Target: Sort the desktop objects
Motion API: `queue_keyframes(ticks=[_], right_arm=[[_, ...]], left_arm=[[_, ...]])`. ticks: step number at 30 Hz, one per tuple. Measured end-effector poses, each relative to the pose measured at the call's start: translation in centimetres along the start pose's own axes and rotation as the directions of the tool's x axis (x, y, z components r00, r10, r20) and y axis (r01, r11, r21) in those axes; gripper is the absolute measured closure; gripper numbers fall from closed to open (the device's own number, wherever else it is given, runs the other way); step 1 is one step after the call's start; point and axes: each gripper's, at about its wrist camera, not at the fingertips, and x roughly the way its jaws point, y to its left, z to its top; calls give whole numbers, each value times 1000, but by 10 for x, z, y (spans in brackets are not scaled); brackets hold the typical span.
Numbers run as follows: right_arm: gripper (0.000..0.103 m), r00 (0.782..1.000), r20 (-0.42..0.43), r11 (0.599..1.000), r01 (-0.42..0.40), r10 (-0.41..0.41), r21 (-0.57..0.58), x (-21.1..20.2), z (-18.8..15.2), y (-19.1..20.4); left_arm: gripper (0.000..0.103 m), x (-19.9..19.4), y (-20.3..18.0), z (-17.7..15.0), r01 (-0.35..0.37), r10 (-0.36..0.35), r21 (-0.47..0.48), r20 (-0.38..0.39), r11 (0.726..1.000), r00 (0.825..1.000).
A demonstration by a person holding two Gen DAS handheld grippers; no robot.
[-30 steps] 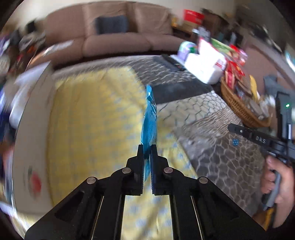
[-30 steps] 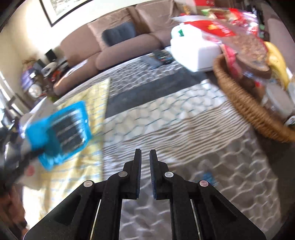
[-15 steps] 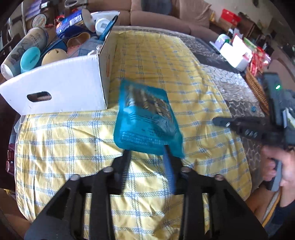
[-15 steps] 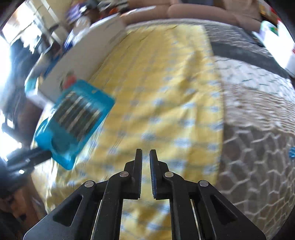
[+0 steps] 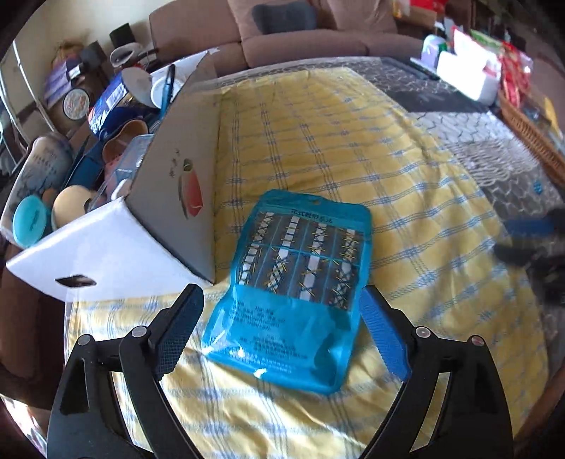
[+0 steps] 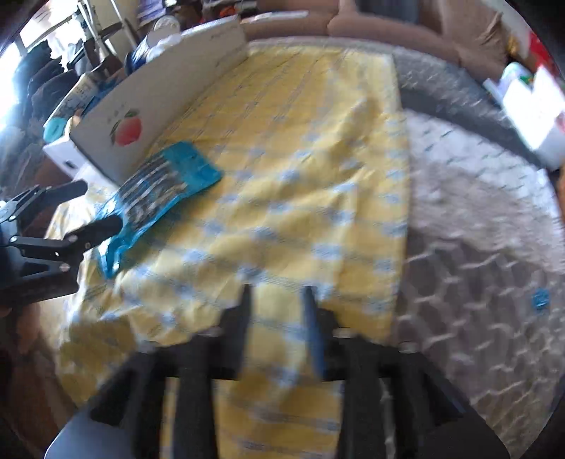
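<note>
Nearest the left camera: left gripper (image 5: 280, 328), jaws wide apart and just opened further, blue pouch (image 5: 298, 282) lying between the pads but pressed by neither. Pouch flat on the yellow checked cloth (image 5: 335, 148), printed face up (rows of lacing patterns, small text too fine to read), hang-hole end pointing away from the camera. Just beside its far left corner, the white cardboard box (image 5: 116, 254), a peach picture on its grey-lit side, a hand slot cut in the near end. Crammed inside: cups, a teal lid, a blue packet, other clutter hard to make out. Further right, a dark blurred shape at the frame edge, apparently the right gripper (image 5: 529, 243). Beyond the cloth, a grey patterned cover (image 5: 494, 151), then a wicker basket (image 5: 529, 130) of packaged food at the far right, a white carton (image 5: 469, 74) next to it, and a brown sofa (image 5: 300, 31) at the back.

From the right camera, heavily blurred: right gripper's jaws parted, just opened, nothing between them, poised over the near edge of the cloth. Well to the left, the pouch by the box, with the left gripper's dark fingers (image 6: 99, 226) either side of its near end.
</note>
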Motion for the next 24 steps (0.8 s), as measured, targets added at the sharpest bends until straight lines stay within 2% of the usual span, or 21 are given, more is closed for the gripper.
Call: queue_keyframes(ticks=[1, 3, 4, 6, 7, 9, 10, 11, 13, 15, 17, 18, 20, 21, 22, 24], right_arm=[[34, 996, 59, 997, 73, -74, 16, -11, -1, -7], [29, 966, 129, 972, 212, -224, 100, -27, -1, -40], [26, 953, 133, 958, 254, -271, 134, -29, -1, -54], [24, 914, 110, 908, 363, -391, 206, -30, -3, -90], [24, 886, 72, 871, 432, -459, 235, -28, -5, -111], [24, 844, -14, 809, 519, -537, 277, -25, -14, -149], [24, 842, -46, 797, 526, -538, 298, -23, -18, -163], [24, 847, -70, 791, 519, -527, 325, -21, -22, -174], [24, 867, -99, 778, 484, -488, 400, -24, -33, -193], [25, 898, -82, 780, 417, -432, 467, -23, -37, -203], [39, 907, -75, 783, 398, -415, 477, -16, -35, -207], [40, 908, -70, 789, 395, -412, 471, -12, -32, -210], [71, 912, -44, 787, 374, -407, 490, -10, -29, -209], [81, 919, -37, 784, 355, -393, 509, -11, -27, -208], [85, 924, -38, 782, 343, -380, 520, -12, -25, -205], [86, 939, 6, 800, 291, -345, 525, -16, -20, -193]], left_arm=[[12, 6, 1, 1, -11, 11, -2, -3, 1000, 1000], [11, 19, 1, 4, -23, 23, -9, -18, 1000, 1000], [11, 28, 2, 5, -23, 23, -9, -36, 1000, 999], [11, 38, 4, 6, 2, -3, -27, -52, 1000, 999], [18, 40, 8, 5, 40, -42, -54, -49, 998, 998], [31, 39, 9, 5, 78, -83, -78, -55, 994, 995], [43, 35, 8, 5, 62, -66, -69, -49, 996, 997], [50, 31, 7, 6, 45, -47, -58, -33, 997, 998], [73, 23, 8, 7, 40, -40, -48, -15, 998, 999], [80, 18, 15, 8, 68, -68, -82, -2, 994, 998], [81, 13, 20, 10, 86, -87, -97, -2, 992, 996], [81, 10, 19, 11, 86, -86, -92, 3, 992, 996], [82, 4, 17, 10, 82, -81, -78, 14, 994, 997], [82, 2, 16, 10, 82, -81, -74, 20, 994, 997], [83, -2, 15, 10, 83, -82, -70, 27, 994, 996], [84, -9, 14, 8, 89, -86, -64, 40, 994, 995]])
